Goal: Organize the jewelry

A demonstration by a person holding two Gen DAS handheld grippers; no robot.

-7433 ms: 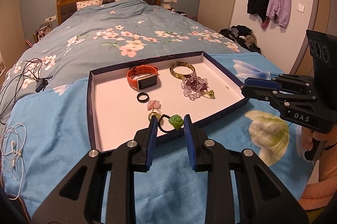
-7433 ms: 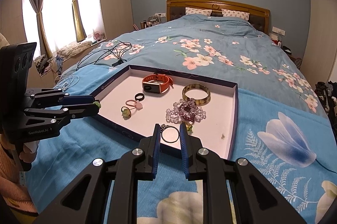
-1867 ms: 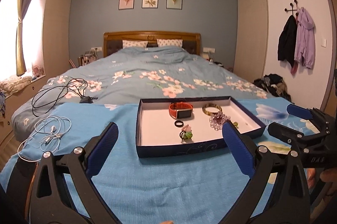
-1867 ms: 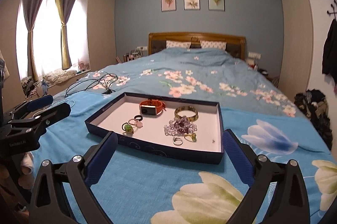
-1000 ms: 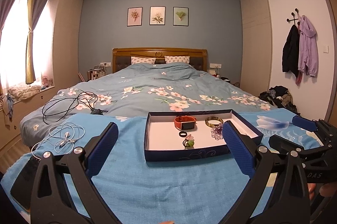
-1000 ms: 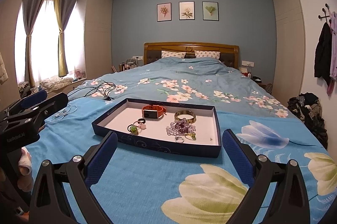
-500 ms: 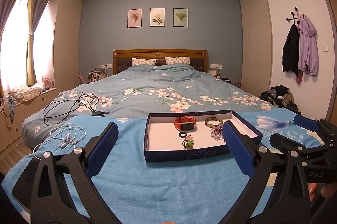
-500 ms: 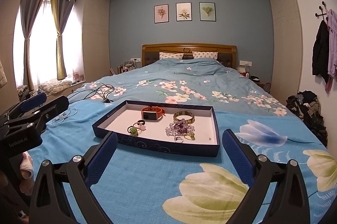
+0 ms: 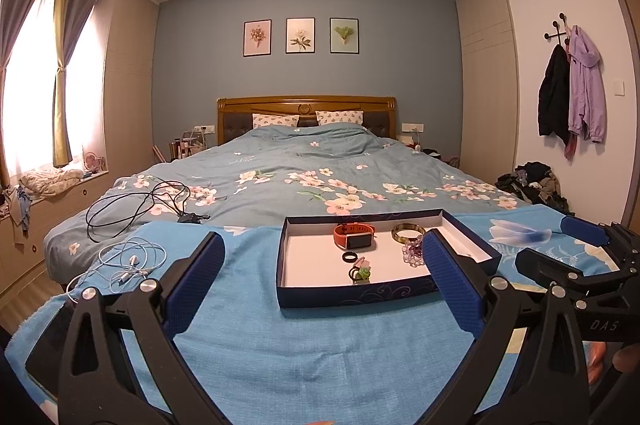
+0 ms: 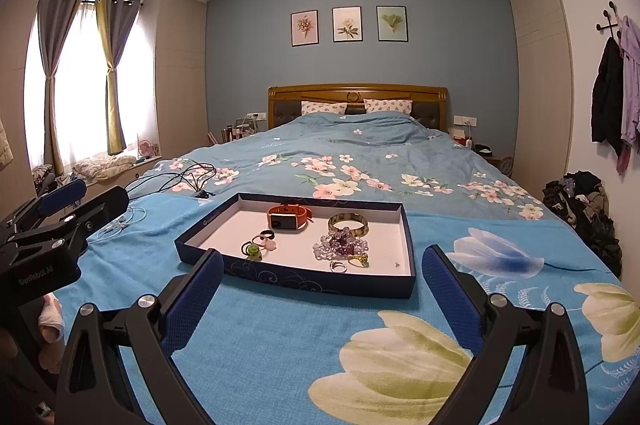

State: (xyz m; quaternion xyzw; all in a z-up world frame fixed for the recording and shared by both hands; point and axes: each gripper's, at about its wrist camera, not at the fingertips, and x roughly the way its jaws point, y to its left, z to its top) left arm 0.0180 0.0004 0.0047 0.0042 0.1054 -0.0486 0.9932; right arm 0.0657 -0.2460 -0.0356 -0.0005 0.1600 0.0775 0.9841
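A dark blue tray [image 9: 352, 295] [image 10: 280, 279] with a white floor lies on the blue bedspread. In it lie an orange watch [image 9: 354, 236] [image 10: 289, 218], a gold bangle [image 9: 408, 231] [image 10: 347, 223], a purple bead bracelet [image 9: 414, 253] [image 10: 340, 243], a black ring [image 9: 349, 257], a green-beaded bracelet [image 9: 360, 273] [image 10: 252, 249] and small rings [image 10: 338, 266]. My left gripper [image 9: 322, 273] is wide open and empty, held back from the tray. My right gripper [image 10: 322, 283] is wide open and empty too.
Black cables [image 9: 140, 203] and white earphones [image 9: 124, 263] lie on the bed left of the tray. The right gripper shows at the right edge of the left wrist view [image 9: 580, 257]; the left gripper shows at the left of the right wrist view [image 10: 60, 221]. Clothes pile [image 10: 584, 209] by the right wall.
Both grippers, shut close at the tray 7.4 s ago, have opened, let go of their jewelry and drawn back and up. In the last second they barely moved.
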